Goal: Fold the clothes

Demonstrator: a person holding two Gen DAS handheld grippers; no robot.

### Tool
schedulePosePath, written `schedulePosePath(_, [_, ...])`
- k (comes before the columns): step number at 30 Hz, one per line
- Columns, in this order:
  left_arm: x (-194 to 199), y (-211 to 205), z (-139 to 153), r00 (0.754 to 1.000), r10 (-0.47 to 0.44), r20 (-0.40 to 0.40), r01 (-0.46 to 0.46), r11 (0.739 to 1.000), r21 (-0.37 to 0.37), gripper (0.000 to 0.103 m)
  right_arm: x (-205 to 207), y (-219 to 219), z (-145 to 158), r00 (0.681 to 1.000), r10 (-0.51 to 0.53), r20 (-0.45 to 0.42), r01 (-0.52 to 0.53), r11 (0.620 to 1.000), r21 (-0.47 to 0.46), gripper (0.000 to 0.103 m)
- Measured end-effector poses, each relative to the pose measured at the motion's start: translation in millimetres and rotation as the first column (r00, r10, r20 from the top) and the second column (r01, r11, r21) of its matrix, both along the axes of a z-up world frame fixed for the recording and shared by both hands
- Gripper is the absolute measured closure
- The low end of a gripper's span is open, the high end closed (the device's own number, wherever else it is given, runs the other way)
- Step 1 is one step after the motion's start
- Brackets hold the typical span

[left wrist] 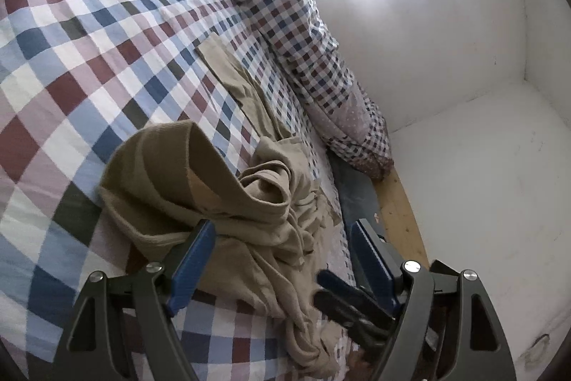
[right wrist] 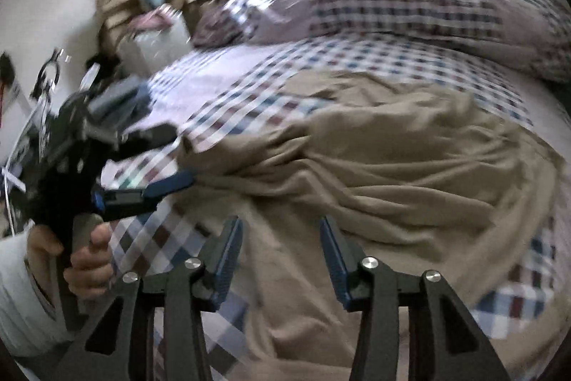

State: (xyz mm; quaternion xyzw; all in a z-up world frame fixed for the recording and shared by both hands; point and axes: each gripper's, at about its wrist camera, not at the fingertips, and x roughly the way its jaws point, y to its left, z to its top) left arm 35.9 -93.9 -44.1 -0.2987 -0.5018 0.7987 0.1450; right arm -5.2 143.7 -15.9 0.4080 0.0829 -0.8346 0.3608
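On the checked bedsheet lies a crumpled tan garment, bunched in folds near the bed's edge, with one flat strip of it reaching away toward the rolled checked quilt along the white wall.

From the left wrist view, the left gripper has its blue-padded jaws spread wide. The left-hand pad touches or just overlaps a raised hump of the tan cloth; the other pad stands clear over the bed's edge, and nothing is clamped between them. The tips of the right gripper show dark and blurred low in this view (too blurred to say more from here).

From the right wrist view, which is smeared by motion, the right gripper is also parted, its pads hovering over the garment's near portion with cloth spread beneath but not pinched. At left, a hand in a pale sleeve grips the handle of the left gripper, whose tip meets the garment's edge.
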Motion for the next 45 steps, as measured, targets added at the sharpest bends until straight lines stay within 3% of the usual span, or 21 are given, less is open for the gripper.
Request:
schedulePosePath(4, [3,-6,-1,1.0,-0.019,0.006,0.019,1.0,0.021,0.021,-2,-25,-16,0.999,0.032,0.013,-0.033,0.997,0.064,0.064])
schedulePosePath(7, [5,-10,-1,0.999,-0.033,0.011,0.033,0.999,0.039,0.021,-9,-36,-27,0.999,0.032,0.031,-0.034,0.994,0.101,0.077])
schedulePosePath(11, [8,-12,-1,0.999,-0.048,0.022,0.047,0.998,0.049,0.021,-12,-41,-36,0.998,0.038,0.051,-0.045,0.989,0.138,0.079])
schedulePosePath(14, [9,-11,-2,0.997,-0.062,0.042,0.059,0.996,0.062,0.021,-8,-37,-34,0.997,0.057,0.054,-0.064,0.988,0.139,0.096])
schedulePosePath(15, [10,-10,-3,0.997,-0.066,0.046,0.063,0.996,0.07,0.021,-7,-35,-33,0.996,0.069,0.054,-0.075,0.988,0.133,0.098])
schedulePosePath(21, [14,-8,4,0.997,-0.065,0.047,0.062,0.996,0.068,0.021,20,-19,-12,0.972,0.232,0.039,-0.234,0.969,0.08,0.099])
schedulePosePath(27, [29,-2,6,0.997,-0.052,0.064,0.05,0.998,0.038,0.021,73,-28,-14,0.894,0.446,0.041,-0.448,0.889,0.091,0.099])
schedulePosePath(30, [42,1,4,0.996,-0.037,0.084,0.037,0.999,0.005,0.021,90,-33,-18,0.862,0.503,0.061,-0.506,0.855,0.11,0.096])
schedulePosePath(37, [70,6,-11,0.985,0.025,0.17,-0.021,0.999,-0.029,0.021,98,-25,-13,0.866,0.498,0.043,-0.499,0.856,0.132,0.096])
schedulePosePath(40, [80,12,-22,0.975,0.031,0.22,-0.029,1.0,-0.012,0.021,97,-25,-13,0.867,0.497,0.044,-0.498,0.857,0.132,0.096])
schedulePosePath(45, [82,24,-26,0.977,0.017,0.212,-0.026,0.999,0.039,0.021,95,-30,-17,0.868,0.495,0.048,-0.496,0.858,0.135,0.096])
